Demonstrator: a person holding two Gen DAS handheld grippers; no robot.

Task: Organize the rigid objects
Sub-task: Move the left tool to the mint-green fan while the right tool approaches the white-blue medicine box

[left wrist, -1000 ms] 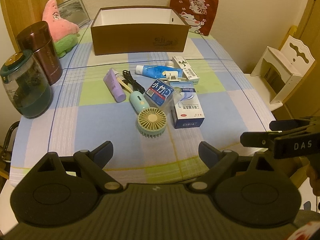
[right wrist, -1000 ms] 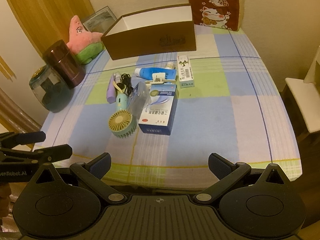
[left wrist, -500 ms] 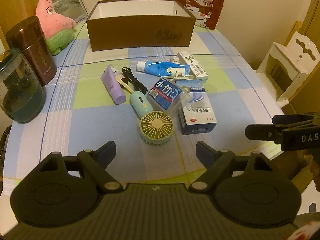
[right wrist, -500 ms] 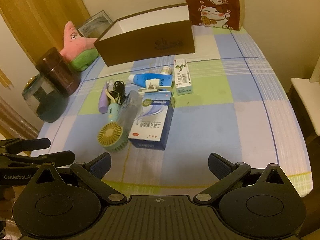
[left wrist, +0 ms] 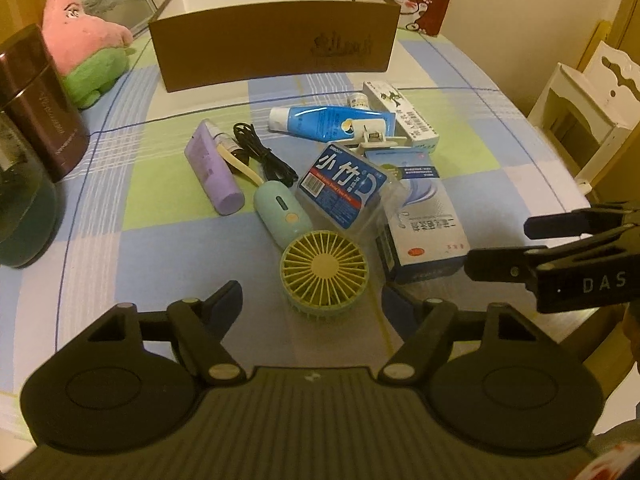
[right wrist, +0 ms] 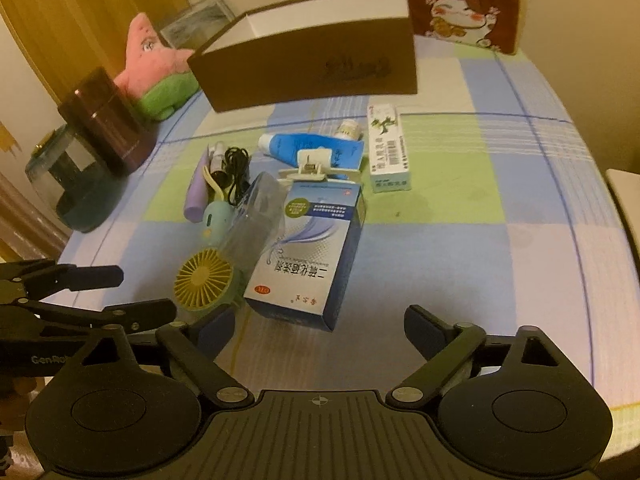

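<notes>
On right claw (left wrist: 498,248): "DAS" | left claw (right wrist: 118,294): "GenRo…"

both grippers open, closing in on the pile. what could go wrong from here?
1. The clear blue-label pack leans on the handheld fan and the white-blue carton; lifting either could tip it.
2. The black cable lies against the fan's handle and the purple tube, so it might drag along.
3. The left gripper and right gripper are converging side by side and may collide.
</notes>
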